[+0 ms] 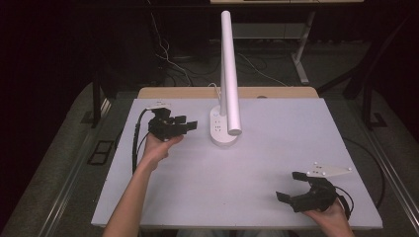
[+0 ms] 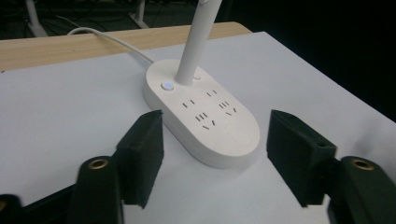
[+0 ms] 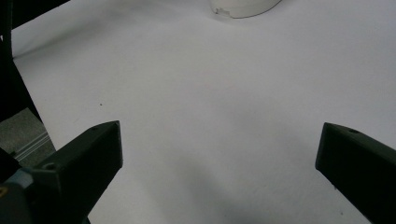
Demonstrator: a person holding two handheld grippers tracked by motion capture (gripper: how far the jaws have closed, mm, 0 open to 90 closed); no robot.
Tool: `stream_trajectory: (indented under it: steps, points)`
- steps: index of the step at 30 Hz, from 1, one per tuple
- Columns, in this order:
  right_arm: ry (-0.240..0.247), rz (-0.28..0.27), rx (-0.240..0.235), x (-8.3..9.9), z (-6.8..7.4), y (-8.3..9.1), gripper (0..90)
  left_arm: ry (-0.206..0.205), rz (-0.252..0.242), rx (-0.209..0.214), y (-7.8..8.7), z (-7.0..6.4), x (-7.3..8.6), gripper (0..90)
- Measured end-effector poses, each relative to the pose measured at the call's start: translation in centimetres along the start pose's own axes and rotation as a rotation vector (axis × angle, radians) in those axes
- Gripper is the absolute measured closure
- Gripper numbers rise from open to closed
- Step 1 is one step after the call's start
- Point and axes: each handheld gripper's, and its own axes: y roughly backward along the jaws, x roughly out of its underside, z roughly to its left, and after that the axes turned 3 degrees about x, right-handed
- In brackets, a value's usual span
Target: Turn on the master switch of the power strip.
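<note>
On the white table (image 1: 257,163), seen from the high view, a lamp (image 1: 228,69) stands at about 12 o'clock from the middle, its oval base (image 1: 222,132) flat on the top and its long white tube leaning up and toward the camera. The left gripper (image 1: 190,123) is held in a hand (image 1: 159,148) at 9 o'clock of the base, its tips pointing at the base and just beside it — not touching, as far as this view tells. The right gripper (image 1: 290,185) sits at 5 o'clock of the table, well apart from the lamp, jaws spread wide over bare table, a grey plate (image 1: 328,171) on top of it.

From the left gripper view, the left gripper (image 2: 215,140) is wide open, one jaw at either side of the near end of the base (image 2: 205,116). The base lies between the jaws with a clear gap on the right; on the left the jaw is close beside it. A small lit button (image 2: 166,86) sits at the foot of the stem (image 2: 194,42), socket slots cover the base top, and a white cord (image 2: 112,39) runs off at 11 o'clock.

From the right gripper view, the right gripper (image 3: 219,154) is open wide with nothing between its jaws — bare table only. The base edge (image 3: 243,7) shows at 12 o'clock, far off.
</note>
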Motion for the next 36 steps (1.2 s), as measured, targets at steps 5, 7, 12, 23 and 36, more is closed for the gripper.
stream_trajectory:
  steps: [5,7,12,23,36]
  points:
    - [0.002,0.001,-0.003,0.0,0.1,0.0,0.1,0.009,-0.006,0.031,1.5,-0.5,1.1,18.5]
    - [0.003,0.001,-0.003,0.0,0.1,0.0,0.1,0.004,-0.009,0.035,2.0,-0.8,1.6,13.9]
    - [0.006,0.000,-0.003,-0.1,0.2,0.0,0.1,0.002,0.013,0.049,2.7,-1.7,2.6,0.0]
    - [0.010,-0.003,-0.004,0.0,0.2,0.0,0.1,-0.026,-0.003,0.056,4.3,-3.7,5.5,0.0]
    - [-0.001,0.007,-0.004,0.0,0.3,0.0,0.1,-0.059,0.020,0.069,4.7,-5.8,9.2,0.0]
